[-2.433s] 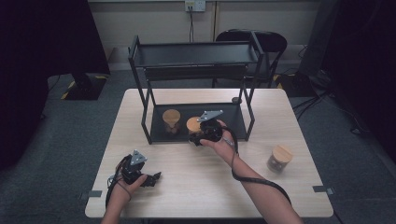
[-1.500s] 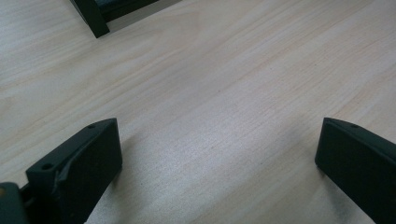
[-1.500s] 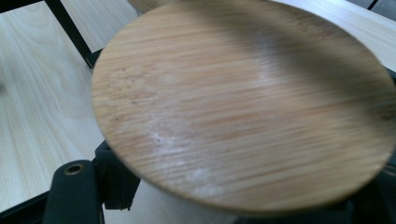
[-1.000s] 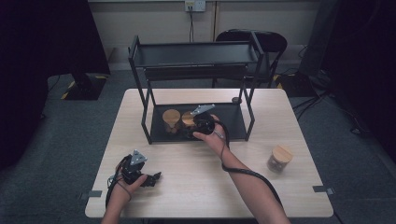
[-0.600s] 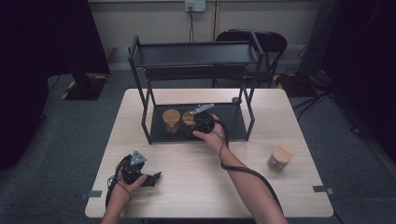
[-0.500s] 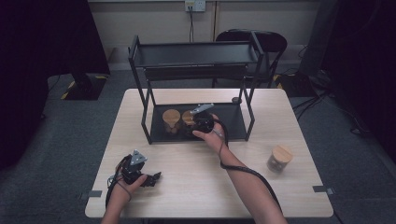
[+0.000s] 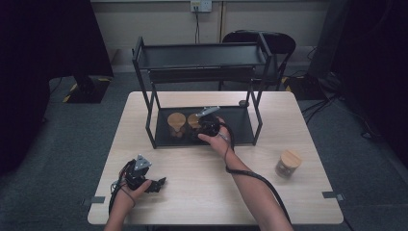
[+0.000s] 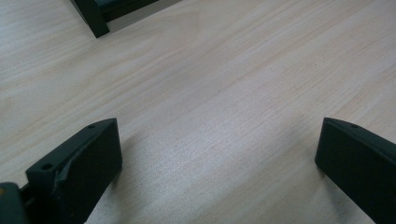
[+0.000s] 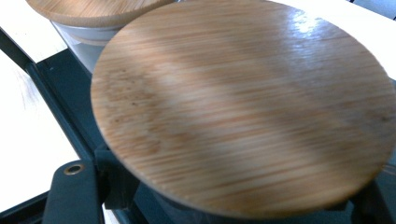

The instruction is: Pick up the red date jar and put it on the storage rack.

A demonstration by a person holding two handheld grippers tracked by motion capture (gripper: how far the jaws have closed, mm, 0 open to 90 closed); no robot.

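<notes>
Right now the right gripper (image 7: 204, 126) is clamped around a wooden-lidded jar (image 9: 243, 102) on the lower shelf of the black rack (image 7: 240, 130), with a second jar (image 7: 176, 123) just beside it at nine o'clock. Down at seven o'clock on the table (image 7: 202, 192), the left gripper (image 7: 155, 184) rests with jaws wide apart (nothing between them). A third jar (image 7: 288, 163) stands well apart at four o'clock.

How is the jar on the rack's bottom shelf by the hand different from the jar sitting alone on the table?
The held jar is inside the rack, beside another jar; the lone jar stands on the bare table. The right gripper is clamped on the held jar; nothing touches the lone jar. Both have round wooden lids.
</notes>
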